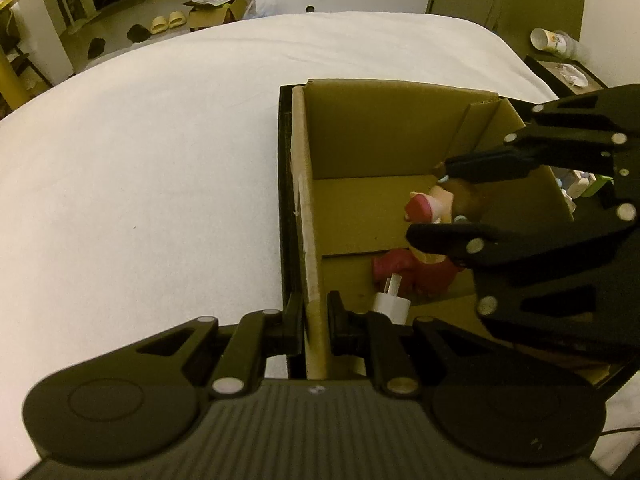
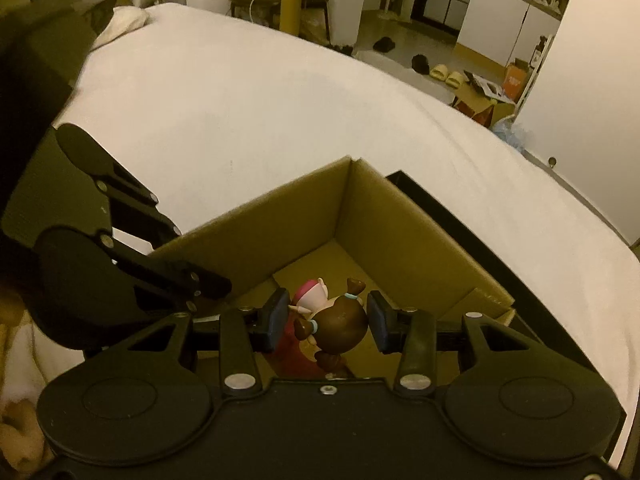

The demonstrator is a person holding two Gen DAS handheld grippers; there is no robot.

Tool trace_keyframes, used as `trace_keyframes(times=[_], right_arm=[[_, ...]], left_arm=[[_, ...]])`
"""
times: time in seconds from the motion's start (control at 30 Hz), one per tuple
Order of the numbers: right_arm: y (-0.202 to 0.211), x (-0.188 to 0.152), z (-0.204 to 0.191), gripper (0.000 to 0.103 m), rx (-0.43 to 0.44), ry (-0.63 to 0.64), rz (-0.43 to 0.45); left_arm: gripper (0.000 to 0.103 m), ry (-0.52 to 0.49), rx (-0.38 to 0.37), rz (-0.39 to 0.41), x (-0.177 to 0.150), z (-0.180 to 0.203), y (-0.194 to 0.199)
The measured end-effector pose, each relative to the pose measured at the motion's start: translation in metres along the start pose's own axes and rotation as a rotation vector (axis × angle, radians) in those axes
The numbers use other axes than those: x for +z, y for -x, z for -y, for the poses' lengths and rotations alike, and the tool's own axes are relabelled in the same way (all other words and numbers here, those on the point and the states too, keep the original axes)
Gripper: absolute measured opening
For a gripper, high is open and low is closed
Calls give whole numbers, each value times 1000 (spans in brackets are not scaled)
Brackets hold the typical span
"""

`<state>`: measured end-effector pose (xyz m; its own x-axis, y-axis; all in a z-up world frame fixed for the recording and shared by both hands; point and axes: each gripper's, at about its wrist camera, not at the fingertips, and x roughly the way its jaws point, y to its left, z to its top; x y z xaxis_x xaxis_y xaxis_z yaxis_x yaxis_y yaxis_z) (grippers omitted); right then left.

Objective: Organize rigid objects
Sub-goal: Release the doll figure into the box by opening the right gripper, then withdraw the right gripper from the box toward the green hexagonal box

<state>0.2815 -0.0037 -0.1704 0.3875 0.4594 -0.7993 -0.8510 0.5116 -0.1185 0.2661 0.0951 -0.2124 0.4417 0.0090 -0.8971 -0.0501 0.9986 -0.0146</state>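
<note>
Now you are holding the small hard-plastic brown-haired figurine (image 2: 334, 316) by its head in the right gripper (image 2: 328, 318), partly open, inside the brown cardboard box (image 2: 404, 220); light, stiff, slippery. The left gripper (image 1: 315, 326) is pinching the box wall, nearly closed.

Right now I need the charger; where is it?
In the left wrist view, the white charger lies inside the box, by its near left wall, beside the red toy.

A home bedroom: white-sheeted bed (image 1: 160, 160), slippers (image 1: 168, 22) on the floor.
</note>
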Motion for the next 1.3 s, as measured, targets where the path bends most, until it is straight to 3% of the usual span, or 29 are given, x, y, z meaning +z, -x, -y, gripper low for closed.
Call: trace_keyframes(times=[0.47,1.3], right_arm=[[33,-2,2,49,-56,22,50],[97,-44,52,55,-155,-100,88]], left_arm=[[11,-6,1,-2,1,-1,0],[11,-10,11,-8,2,2,0]])
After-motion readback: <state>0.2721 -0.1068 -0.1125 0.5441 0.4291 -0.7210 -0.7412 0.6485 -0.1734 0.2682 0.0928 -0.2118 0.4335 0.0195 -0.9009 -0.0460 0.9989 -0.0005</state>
